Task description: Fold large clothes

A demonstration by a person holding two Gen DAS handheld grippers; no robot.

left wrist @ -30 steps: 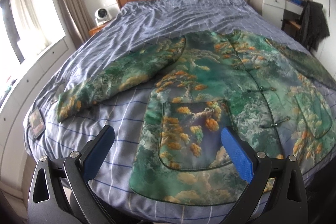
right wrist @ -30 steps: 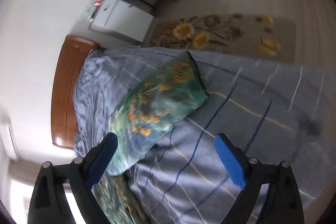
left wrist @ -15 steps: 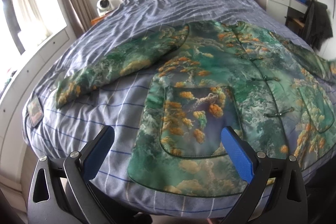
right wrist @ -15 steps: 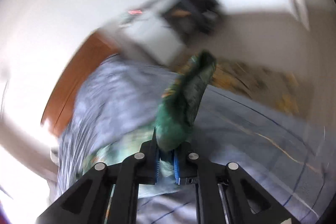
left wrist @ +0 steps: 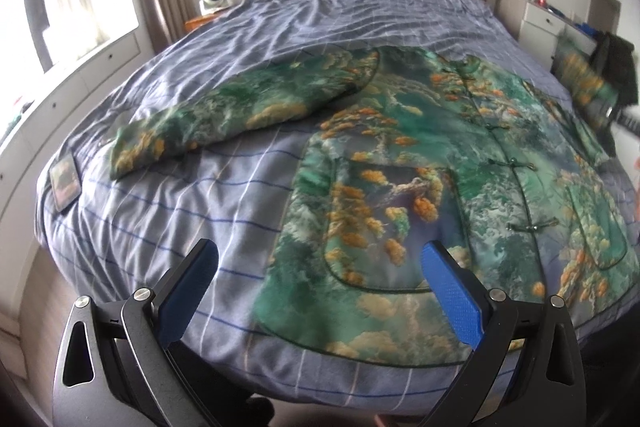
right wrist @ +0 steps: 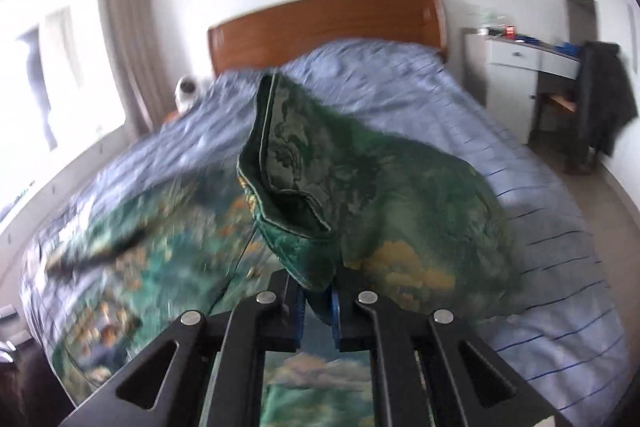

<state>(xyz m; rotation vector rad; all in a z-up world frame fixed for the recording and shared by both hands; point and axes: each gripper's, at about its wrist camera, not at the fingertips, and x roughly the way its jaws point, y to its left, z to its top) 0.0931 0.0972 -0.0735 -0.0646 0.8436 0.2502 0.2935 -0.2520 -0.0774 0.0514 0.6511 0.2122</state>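
right gripper (right wrist: 318,301) pinches the cuff of the green, orange-flowered satin jacket (left wrist: 420,195), its sleeve raised off the blue checked bedspread (left wrist: 200,203) toward twelve o'clock. left gripper (left wrist: 320,283) hovers spread wide and empty, tilted down over the jacket's hem at six o'clock.

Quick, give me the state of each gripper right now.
Left gripper: open, holding nothing, above the jacket's hem.
Right gripper: closed on the jacket's sleeve cuff, lifted off the bed.

The jacket (left wrist: 404,163) ahead of the blue-padded left gripper (left wrist: 320,291) is green brocade with orange trees and pale clouds; beneath it, the bedspread (left wrist: 192,211) is lavender-blue with dark-blue and white lines.
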